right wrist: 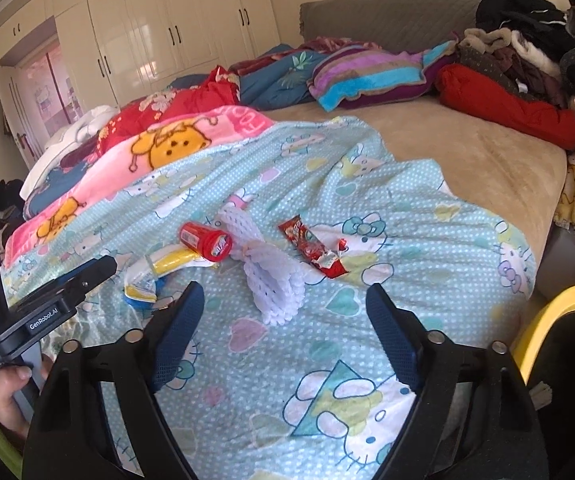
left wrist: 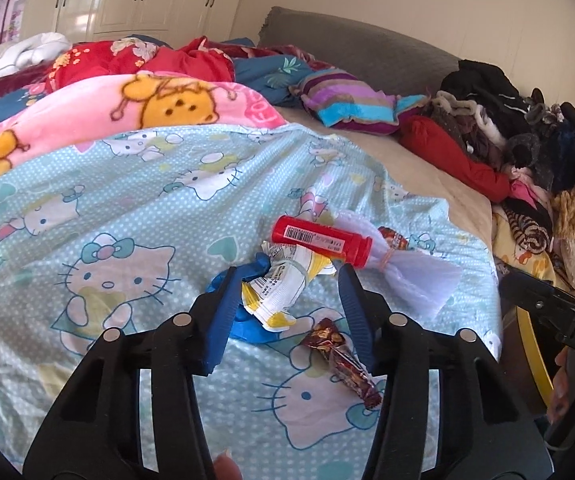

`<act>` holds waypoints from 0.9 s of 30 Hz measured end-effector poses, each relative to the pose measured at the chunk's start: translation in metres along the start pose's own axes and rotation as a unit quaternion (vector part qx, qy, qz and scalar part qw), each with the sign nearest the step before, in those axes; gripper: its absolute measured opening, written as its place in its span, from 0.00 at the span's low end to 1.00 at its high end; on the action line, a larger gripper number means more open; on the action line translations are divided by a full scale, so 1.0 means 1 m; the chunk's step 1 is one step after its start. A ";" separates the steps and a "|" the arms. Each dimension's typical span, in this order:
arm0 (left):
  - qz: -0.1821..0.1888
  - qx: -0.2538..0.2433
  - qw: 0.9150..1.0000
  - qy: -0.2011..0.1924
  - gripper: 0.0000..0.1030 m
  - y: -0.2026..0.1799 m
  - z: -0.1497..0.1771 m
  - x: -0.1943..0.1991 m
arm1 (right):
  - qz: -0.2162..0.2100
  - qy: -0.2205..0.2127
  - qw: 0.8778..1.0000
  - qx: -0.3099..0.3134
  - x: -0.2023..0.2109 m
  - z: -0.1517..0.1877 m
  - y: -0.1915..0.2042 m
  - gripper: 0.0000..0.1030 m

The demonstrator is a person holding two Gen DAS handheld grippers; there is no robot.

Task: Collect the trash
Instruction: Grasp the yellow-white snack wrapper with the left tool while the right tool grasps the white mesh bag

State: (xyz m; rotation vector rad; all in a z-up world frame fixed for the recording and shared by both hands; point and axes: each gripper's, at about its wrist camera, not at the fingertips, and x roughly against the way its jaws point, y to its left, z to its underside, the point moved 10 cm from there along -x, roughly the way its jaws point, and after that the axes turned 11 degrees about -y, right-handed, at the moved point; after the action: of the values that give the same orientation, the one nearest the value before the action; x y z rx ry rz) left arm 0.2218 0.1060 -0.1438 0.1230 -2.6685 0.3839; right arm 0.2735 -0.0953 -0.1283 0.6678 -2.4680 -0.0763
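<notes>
On the Hello Kitty sheet (left wrist: 119,216) lies a cluster of litter. My left gripper (left wrist: 287,274) is open, its blue fingers (left wrist: 221,312) straddling a crumpled white-and-yellow wrapper (left wrist: 277,294) that rests on a blue rubbery piece (left wrist: 253,330). A dark red candy wrapper (left wrist: 341,354) lies by the right finger. Beyond are a red bottle (left wrist: 321,242) and a white foam net (left wrist: 423,280). My right gripper (right wrist: 285,290) is open above the sheet, just short of the foam net (right wrist: 275,284). The red bottle (right wrist: 207,242) and a red snack wrapper (right wrist: 313,250) lie further off.
A yellow bin rim (right wrist: 555,304) shows at the bed's right edge. Piled clothes (left wrist: 527,152) fill the right side, and blankets (left wrist: 167,104) and a striped pillow (right wrist: 371,76) lie toward the grey headboard (right wrist: 387,16). The left tool's black body (right wrist: 55,304) and a hand (right wrist: 3,396) sit at the right view's left.
</notes>
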 end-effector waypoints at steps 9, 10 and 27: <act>-0.005 -0.018 1.000 0.022 0.37 0.003 0.011 -0.017 | -0.007 0.035 0.999 -0.031 -0.044 0.009 -0.006 0.52; -0.006 -0.019 1.000 0.023 0.37 0.003 0.012 -0.018 | -0.009 0.040 0.999 -0.033 -0.047 0.010 -0.006 0.47; -0.030 -0.076 0.995 0.055 0.30 -0.003 0.028 -0.036 | -0.020 0.041 0.998 -0.037 -0.033 0.031 0.004 0.13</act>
State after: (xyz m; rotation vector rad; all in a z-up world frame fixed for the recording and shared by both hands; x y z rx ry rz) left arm 0.2428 0.0957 -0.1825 0.1309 -2.5675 0.1626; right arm 0.2782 -0.0788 -0.1705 0.6746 -2.3623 -0.1515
